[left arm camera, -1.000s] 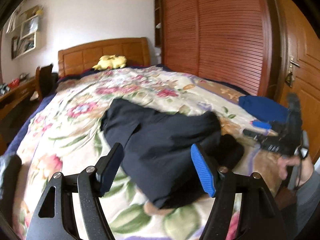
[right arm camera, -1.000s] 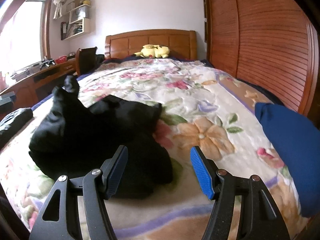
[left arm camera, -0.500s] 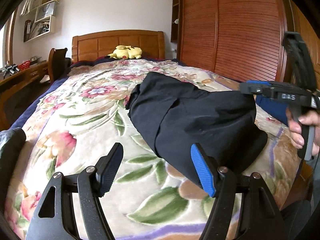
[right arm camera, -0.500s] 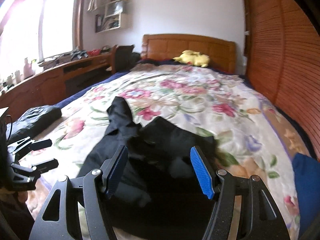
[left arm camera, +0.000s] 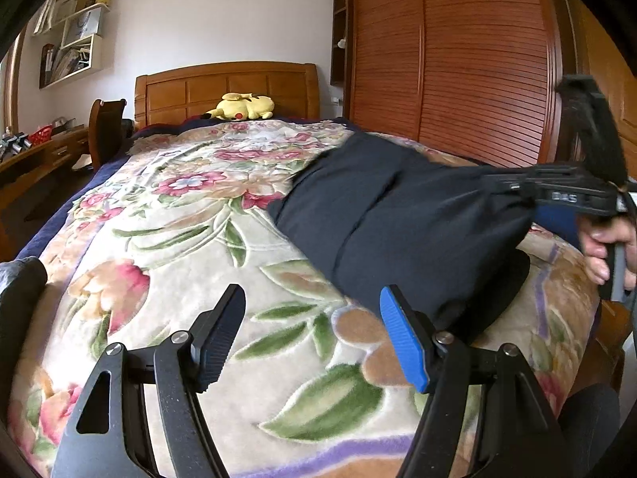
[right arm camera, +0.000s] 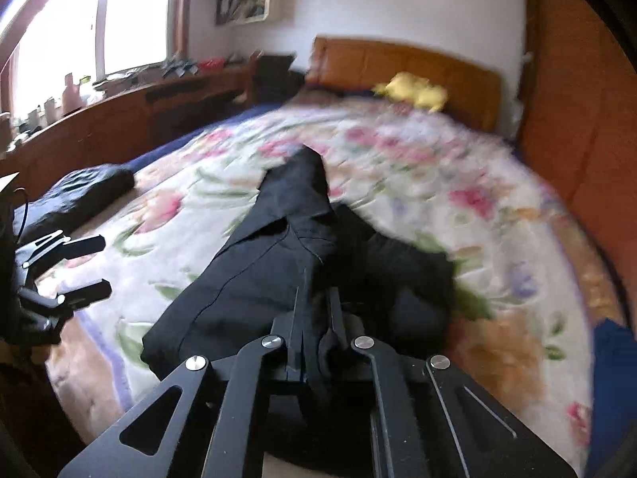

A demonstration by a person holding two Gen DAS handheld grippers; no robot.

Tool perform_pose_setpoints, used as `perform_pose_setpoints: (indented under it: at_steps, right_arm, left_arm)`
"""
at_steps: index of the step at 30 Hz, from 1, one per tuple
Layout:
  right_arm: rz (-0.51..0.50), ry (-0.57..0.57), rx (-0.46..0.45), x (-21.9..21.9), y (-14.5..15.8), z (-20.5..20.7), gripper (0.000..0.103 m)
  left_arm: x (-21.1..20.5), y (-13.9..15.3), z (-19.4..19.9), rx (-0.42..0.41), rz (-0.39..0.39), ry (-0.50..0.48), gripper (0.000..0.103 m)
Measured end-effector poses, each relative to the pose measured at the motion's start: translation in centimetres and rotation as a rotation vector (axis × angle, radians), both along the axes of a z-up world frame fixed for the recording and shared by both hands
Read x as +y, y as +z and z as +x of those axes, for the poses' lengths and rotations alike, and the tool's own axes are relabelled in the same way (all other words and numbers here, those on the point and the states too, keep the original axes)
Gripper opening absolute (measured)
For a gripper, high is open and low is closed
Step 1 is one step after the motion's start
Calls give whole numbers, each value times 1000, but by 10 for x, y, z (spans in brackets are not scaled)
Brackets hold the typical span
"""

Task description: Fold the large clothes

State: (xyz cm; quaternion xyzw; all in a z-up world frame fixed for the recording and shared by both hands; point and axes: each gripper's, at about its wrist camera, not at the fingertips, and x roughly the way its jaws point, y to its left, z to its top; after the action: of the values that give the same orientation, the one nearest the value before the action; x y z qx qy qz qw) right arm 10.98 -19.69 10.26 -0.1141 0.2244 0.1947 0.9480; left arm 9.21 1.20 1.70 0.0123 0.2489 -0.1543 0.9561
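One dark garment (left arm camera: 398, 215) lies on the flowered bed (left arm camera: 167, 239), right of centre. The right gripper (right arm camera: 316, 310) has just clenched its fingers on the garment's near edge. The left gripper (left arm camera: 312, 338), lower centre, stands released over bare blanket.

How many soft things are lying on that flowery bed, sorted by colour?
Black: 2, the large black garment and a black bundle at the bed's edge
Blue: 1, a blue folded cloth
Yellow: 1, a yellow plush toy
Total: 4
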Motion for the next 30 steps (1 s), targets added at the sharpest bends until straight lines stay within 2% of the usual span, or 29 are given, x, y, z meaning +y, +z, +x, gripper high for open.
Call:
perform_pose_setpoints:
  at_steps: [2,5,7,9,13,15,16,17,19,25,30]
  right_arm:
    - [-21,-102,-31,-22,-4,-10,6]
    - [-21,-202,57,-61,-30,5,6]
    - [-25,-233,109,-74,-49,17,6]
    - [-24,-252,114,-78,-60,23,6]
    - [59,-265,129,-82,-67,26,6]
    - [55,-267,127,-81,-70,24,14]
    - [49,-275,123,-81,-71,24,24]
    - [41,-293,117,-84,-72,22,42]
    - [48,-323,106,-89,-71,18,66]
    - [91,-331,84,-101,-81,-2,72]
    - [126,-332,147,-102,-98,11,80]
  left_arm:
    - [-3,1,1,0,3,-10,71]
    - [-9,1,6,1,19,-24,71]
    - [-13,1,10,4,29,-29,71]
    - [-19,1,15,12,31,-39,71]
    - [-28,3,27,26,33,-53,71]
    - [-34,6,37,21,59,-55,71]
    - [-37,8,42,14,72,-52,71]
    - [-40,10,50,10,81,-51,71]
    - [-43,14,64,10,79,-49,71]
    - [-55,17,105,13,91,-52,71]
    - [-66,9,138,24,117,-54,71]
